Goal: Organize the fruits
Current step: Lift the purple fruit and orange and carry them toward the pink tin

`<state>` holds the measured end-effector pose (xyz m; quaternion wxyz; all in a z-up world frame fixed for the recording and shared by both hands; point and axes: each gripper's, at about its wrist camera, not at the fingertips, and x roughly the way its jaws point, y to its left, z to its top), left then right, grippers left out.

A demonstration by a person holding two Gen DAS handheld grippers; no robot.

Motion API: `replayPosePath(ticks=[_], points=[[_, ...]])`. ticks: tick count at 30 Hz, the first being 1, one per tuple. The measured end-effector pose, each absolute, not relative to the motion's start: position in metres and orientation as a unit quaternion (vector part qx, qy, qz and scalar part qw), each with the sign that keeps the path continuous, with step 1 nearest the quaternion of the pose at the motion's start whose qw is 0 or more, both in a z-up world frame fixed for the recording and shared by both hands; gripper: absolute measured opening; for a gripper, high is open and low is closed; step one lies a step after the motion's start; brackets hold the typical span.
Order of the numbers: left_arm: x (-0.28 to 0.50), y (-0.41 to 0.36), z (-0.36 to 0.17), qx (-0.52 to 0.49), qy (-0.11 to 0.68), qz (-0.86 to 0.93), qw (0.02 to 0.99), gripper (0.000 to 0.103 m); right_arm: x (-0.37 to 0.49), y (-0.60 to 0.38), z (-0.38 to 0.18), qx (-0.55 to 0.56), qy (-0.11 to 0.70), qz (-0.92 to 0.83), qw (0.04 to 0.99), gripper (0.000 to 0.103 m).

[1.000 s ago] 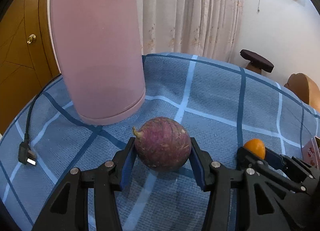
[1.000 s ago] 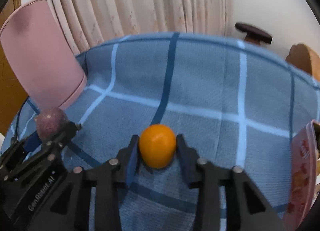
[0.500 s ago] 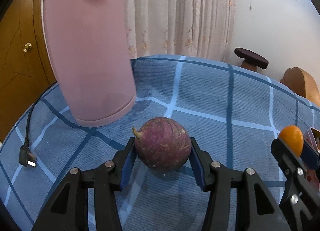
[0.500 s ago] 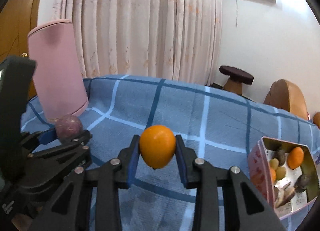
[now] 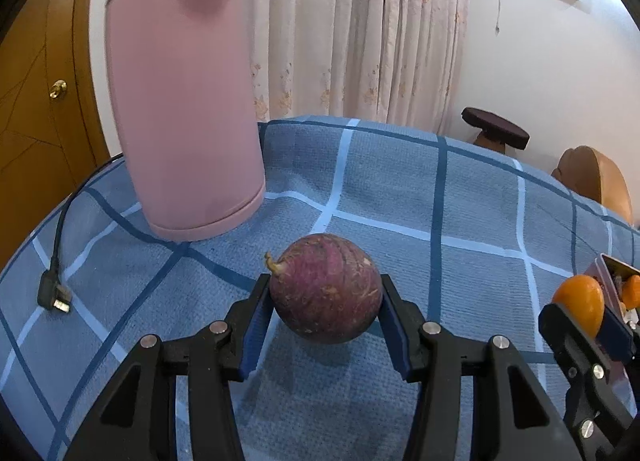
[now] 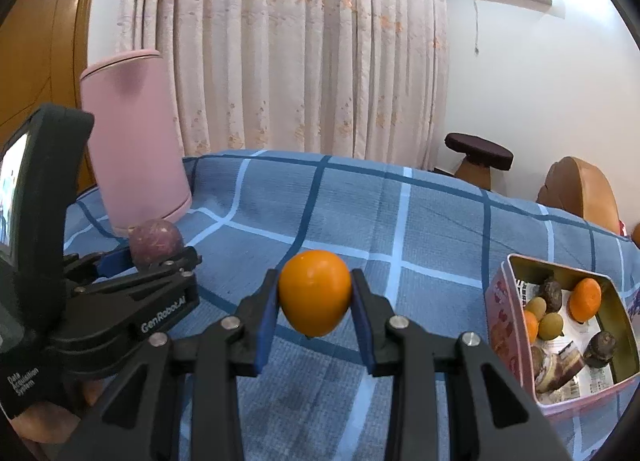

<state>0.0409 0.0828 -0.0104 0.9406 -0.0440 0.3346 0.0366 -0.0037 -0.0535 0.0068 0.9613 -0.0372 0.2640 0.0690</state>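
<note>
Above the checked cloth, a purple fruit is clamped by the left gripper; an orange is clamped by the right gripper.

1. The table carries a tall container at its far left corner, close to the far edge.
2. A cable plug lies on the table at the left edge, nearer than the container.
3. The round fruit sits between the fingers of the left gripper, in front of the container and above the table.
4. The orange sits between the fingers of the right gripper, to the right of the left gripper.
5. A tin box stands near the right edge of the table, right of the orange.
6. Several small fruits lie inside the box.
7. A curtain hangs behind the far edge.
8. A stool stands behind the far right corner.
</note>
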Motion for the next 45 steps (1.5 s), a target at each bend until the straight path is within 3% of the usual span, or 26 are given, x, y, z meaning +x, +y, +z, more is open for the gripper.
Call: replayPosePath(ticks=[45], points=[[-0.014,-0.018,-0.001,-0.017,0.308,-0.055,0.950,0.053,-0.065,-0.139,0.013,-0.041,0.223,0.038,0.973,0.037]])
